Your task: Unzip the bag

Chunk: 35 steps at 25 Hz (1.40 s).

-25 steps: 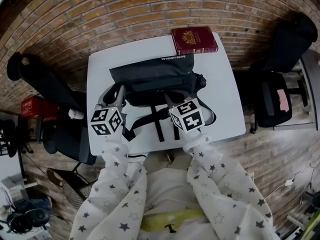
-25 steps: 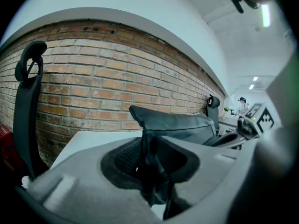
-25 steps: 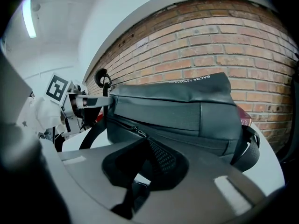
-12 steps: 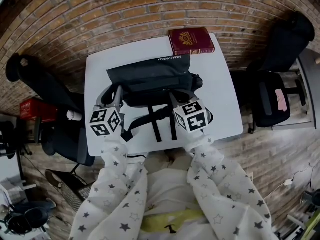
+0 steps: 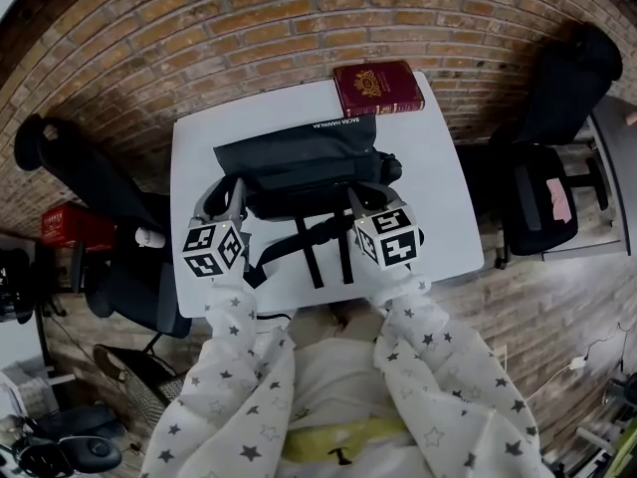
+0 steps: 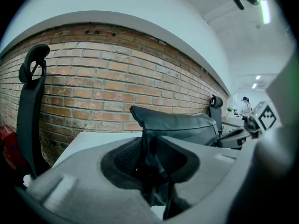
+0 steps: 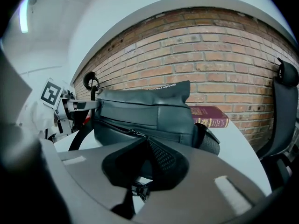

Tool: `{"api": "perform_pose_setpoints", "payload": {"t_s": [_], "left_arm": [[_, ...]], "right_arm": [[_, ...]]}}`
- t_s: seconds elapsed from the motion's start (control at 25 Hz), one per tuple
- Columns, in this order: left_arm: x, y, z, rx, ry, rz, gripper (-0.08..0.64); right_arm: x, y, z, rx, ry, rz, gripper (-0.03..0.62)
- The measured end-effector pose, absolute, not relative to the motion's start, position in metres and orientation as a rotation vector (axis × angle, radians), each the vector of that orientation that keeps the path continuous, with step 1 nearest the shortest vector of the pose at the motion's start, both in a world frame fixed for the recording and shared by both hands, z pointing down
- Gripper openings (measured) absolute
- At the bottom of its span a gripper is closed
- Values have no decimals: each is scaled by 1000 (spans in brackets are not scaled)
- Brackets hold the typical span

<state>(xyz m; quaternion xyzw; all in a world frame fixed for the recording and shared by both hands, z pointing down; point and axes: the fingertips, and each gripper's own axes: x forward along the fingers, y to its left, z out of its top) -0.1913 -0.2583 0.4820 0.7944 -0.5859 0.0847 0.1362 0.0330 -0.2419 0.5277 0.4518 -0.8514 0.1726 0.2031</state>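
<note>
Both pairs of jaws are closed: left gripper pinches the dark grey fabric bag (a fold), right gripper its metal zipper pull.

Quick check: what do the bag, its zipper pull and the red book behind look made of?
The bag: dark, smooth matte fabric, perhaps coated nylon or faux leather; it folds softly with faint sheen. The zipper pull: small and glinting, likely metal. The red book: stiff maroon cover with gilt stamping, leather-look; true material unclear.

red book, white table, black chair
</note>
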Motion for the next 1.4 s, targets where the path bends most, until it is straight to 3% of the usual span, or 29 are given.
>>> {"api": "perform_pose_setpoints", "payload": {"t_s": [1.4], "left_arm": [[-191, -262, 488, 2290, -1715, 213, 101]], "right_arm": [[117, -249, 531, 1582, -2252, 565, 17]]}}
